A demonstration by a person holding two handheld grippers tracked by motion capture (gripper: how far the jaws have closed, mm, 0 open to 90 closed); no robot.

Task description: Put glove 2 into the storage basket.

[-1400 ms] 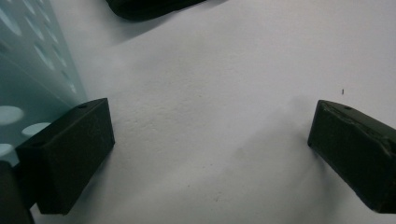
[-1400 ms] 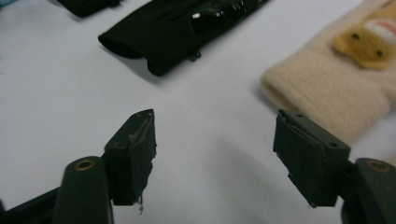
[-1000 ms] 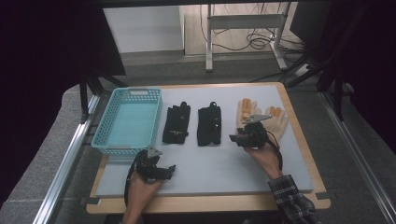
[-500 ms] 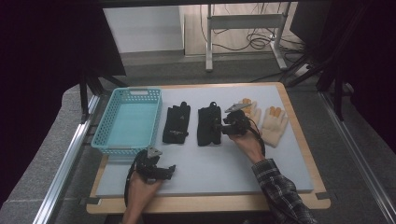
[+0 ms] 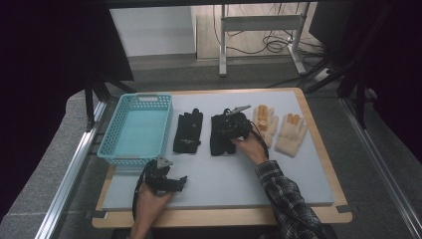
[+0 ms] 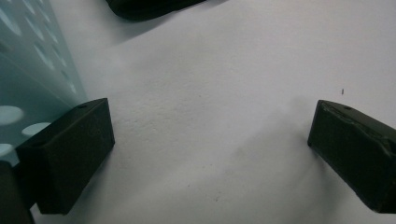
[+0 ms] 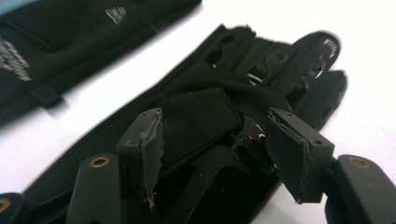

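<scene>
Two black gloves lie side by side on the grey mat: the left one and the right one. My right gripper is down on the right black glove. A fold of the glove's fabric lies between its fingers, and the pads do not clearly press on it. Its jaws have just been opening. My left gripper rests near the mat's front edge, wide open over bare mat.
A teal basket stands at the mat's left; its wall is beside my left gripper's finger. Two tan gloves lie to the right of the black ones. The mat sits on a wooden board.
My right gripper has moved left from beside the tan gloves onto the right black glove. The left gripper has stayed where it was.
</scene>
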